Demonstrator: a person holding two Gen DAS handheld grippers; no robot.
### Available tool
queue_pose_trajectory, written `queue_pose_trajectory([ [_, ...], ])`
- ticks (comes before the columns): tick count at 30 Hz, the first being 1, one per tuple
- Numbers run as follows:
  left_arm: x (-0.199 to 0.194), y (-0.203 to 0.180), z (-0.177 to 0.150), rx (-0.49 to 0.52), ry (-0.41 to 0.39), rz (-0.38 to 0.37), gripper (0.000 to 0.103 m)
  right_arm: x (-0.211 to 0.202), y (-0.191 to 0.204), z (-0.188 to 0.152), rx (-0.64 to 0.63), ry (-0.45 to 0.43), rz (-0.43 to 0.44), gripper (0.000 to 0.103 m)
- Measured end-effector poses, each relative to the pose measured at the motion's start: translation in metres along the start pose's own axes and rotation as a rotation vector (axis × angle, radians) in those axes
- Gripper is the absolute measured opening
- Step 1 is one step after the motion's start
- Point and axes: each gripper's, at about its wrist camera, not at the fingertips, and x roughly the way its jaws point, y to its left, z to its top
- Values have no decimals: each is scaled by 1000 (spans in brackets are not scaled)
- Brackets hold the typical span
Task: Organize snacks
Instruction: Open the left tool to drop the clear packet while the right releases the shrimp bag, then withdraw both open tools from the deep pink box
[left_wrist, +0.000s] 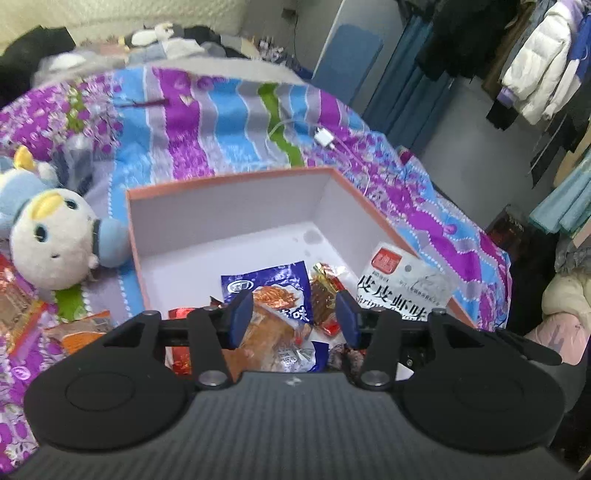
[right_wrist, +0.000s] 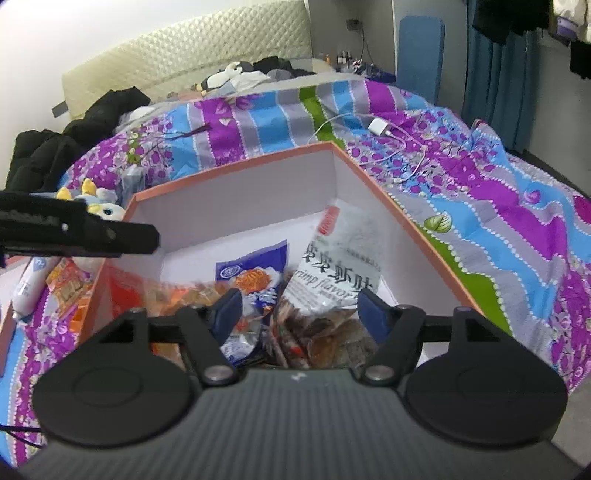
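Observation:
An orange-rimmed white box (left_wrist: 229, 179) sits on a patterned bedspread and holds several snack packs. Among them are a blue packet (left_wrist: 273, 288), a white shrimp-flavour bag (left_wrist: 406, 284) leaning on the right wall, and small red packets (left_wrist: 325, 295). My left gripper (left_wrist: 293, 306) hangs open over the pile, with an orange-brown packet (left_wrist: 262, 336) lying below its jaws. My right gripper (right_wrist: 300, 306) is open above a clear pack of brown snacks (right_wrist: 325, 339), close to the shrimp bag (right_wrist: 340, 258) and the blue packet (right_wrist: 255, 273). The left gripper's black finger (right_wrist: 110, 236) reaches in from the left.
Loose orange snack packs (left_wrist: 22, 306) (right_wrist: 70, 284) lie on the bedspread left of the box, beside a plush toy (left_wrist: 55, 240). A white charger with cable (right_wrist: 380, 127) lies behind the box. Clothes hang at the right (left_wrist: 535, 74); dark garments (right_wrist: 48, 155) pile up at the bed's far left.

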Motion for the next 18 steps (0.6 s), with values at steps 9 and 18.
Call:
queue_pose_trajectory([
  [9,-90,-1,-28,-12,-80,26,55,-68,23,-11,-4,-83,39,71],
  [18,-168,-5,-70,6,-138,41,55,-130,45,-30,1,-158,66,71],
])
